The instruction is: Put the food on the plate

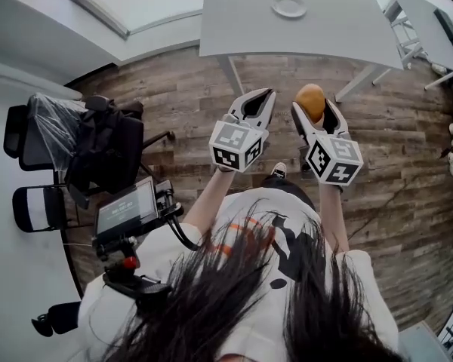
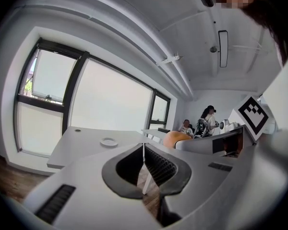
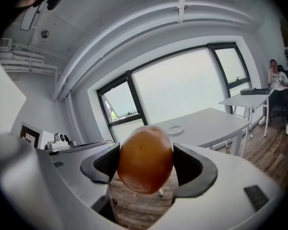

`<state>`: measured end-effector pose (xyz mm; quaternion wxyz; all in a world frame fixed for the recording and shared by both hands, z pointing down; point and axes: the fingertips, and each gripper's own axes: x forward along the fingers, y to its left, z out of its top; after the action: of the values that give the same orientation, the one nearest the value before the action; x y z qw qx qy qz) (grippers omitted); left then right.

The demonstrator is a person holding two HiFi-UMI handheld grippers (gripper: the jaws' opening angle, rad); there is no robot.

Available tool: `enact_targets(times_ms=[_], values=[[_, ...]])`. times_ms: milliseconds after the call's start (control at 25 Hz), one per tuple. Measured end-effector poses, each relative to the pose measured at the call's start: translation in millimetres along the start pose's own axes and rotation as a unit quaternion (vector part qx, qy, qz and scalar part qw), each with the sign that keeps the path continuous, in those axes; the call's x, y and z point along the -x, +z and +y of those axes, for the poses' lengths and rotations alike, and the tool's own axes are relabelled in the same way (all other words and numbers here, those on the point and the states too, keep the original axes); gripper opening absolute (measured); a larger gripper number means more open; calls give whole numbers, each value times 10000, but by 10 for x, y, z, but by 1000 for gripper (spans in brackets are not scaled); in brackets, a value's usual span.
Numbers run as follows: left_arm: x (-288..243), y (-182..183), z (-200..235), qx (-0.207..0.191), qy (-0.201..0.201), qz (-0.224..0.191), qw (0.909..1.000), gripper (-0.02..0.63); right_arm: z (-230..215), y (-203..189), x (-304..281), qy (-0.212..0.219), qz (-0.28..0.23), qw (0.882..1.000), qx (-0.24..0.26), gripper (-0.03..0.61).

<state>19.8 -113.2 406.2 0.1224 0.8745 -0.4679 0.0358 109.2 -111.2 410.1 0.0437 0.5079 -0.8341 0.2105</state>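
Floor (image 1: 174,89): wood planks, running under the table and out in front of it.
Table (image 1: 332,32): white, standing on the planks ahead of the person, its near edge facing both grippers.
Chair (image 1: 98,148): a black office chair draped with dark gear, well to the left of the table.
Right gripper (image 1: 314,110): held in the air short of the table's near edge, its jaws clenched on the food.
Left gripper (image 1: 266,94): just beside the right one, also short of the table, jaws pressed together with nothing between them.
Food (image 3: 145,159): a round, orange-brown piece pinched between both pads, above the floor and well apart from the table.
Plate (image 1: 288,6): small, white and round, lying on the table toward its far side.
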Motion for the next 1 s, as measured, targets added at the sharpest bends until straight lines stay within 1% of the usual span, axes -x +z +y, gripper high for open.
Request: enact_targets(times_ms=[120,240,560,760,1000], values=[[-375,90,-49,-43,76,16,10000,6,-352,177,-165,98,-12,9999,-51,344],[-550,137,-22,-39,201,5,9998,6,-509,246,-304,217,31,9997,-73,344],[-780,69,53,37,426,144,9990,6,-694,238,-552,490,183,9983,-239,344],[-882,80,194,39,487,209,9986,6,-749,253,-738,521,243,9979,-309,344],[-1215,124,405,20,418,202,9989,6,-907,336,-1022,451,249,9983,-276,344]])
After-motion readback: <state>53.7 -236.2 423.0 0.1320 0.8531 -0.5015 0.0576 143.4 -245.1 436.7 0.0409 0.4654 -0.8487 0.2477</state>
